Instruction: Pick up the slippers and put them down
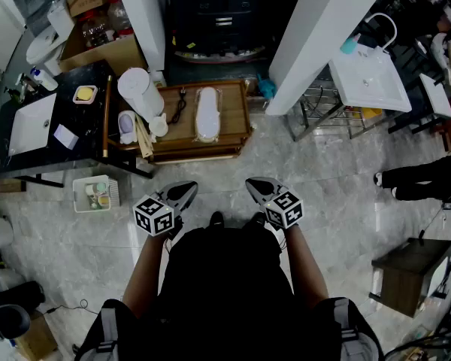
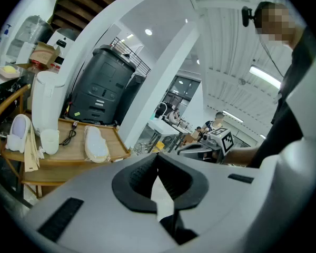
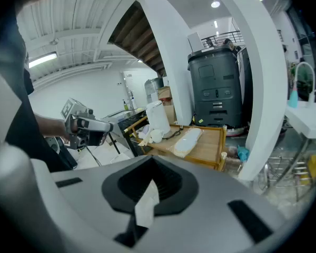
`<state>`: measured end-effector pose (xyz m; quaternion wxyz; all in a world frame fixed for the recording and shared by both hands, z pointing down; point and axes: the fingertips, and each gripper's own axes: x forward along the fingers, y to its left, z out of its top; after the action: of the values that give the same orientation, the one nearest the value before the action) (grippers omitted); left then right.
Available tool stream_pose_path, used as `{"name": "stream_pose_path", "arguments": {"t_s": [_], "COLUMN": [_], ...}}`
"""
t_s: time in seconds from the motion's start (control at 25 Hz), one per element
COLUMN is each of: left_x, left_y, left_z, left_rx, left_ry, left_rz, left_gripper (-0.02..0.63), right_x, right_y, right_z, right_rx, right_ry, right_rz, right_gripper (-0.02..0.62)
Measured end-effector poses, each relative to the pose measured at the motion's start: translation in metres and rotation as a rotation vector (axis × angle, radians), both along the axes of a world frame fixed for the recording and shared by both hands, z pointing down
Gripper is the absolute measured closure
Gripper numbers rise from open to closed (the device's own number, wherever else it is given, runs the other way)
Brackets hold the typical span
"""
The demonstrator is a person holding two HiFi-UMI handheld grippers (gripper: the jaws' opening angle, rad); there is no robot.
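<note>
A pair of pale slippers (image 1: 208, 113) wrapped in clear plastic lies flat on a low wooden tray table (image 1: 237, 138) ahead of me. The slippers (image 2: 96, 144) show left of centre in the left gripper view, and the same slippers (image 3: 187, 140) lie on the table in the right gripper view. My left gripper (image 1: 186, 190) and right gripper (image 1: 253, 184) hover side by side over the floor, short of the table, apart from the slippers. Both are shut with nothing between the jaws, as seen at the left gripper (image 2: 157, 155) and right gripper (image 3: 150, 160).
On the table stand a tall white cylinder appliance (image 1: 140, 92), a white cup (image 1: 158, 126) and a black cable (image 1: 180, 105). A white pillar (image 1: 316, 36) rises right of it. A black counter (image 1: 83, 126), a floor basket (image 1: 95, 194), a white sink (image 1: 368, 77) and a dark stool (image 1: 406, 273) surround me.
</note>
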<state>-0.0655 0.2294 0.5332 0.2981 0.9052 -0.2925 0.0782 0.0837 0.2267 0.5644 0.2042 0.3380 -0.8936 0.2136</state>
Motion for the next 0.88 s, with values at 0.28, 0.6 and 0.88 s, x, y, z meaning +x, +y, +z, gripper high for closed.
{"name": "stream_pose_path", "arguments": {"t_s": [0.28, 0.6, 0.88], "left_x": [0.004, 0.005, 0.001], "left_y": [-0.005, -0.006, -0.008], "left_z": [-0.002, -0.001, -0.001], "left_rx": [0.001, -0.001, -0.006], "left_ry": [0.0, -0.013, -0.008], "left_rz": [0.011, 0.029, 0.023], "left_gripper": [0.594, 0.594, 0.594], "right_x": [0.001, -0.003, -0.01], "right_y": [-0.006, -0.008, -0.007], "right_z": [-0.002, -0.003, 0.003], "right_rx": [0.006, -0.007, -0.006], "right_ry": [0.013, -0.012, 0.027], "right_rz": [-0.002, 0.007, -0.009], "right_gripper": [0.589, 0.588, 0.588]}}
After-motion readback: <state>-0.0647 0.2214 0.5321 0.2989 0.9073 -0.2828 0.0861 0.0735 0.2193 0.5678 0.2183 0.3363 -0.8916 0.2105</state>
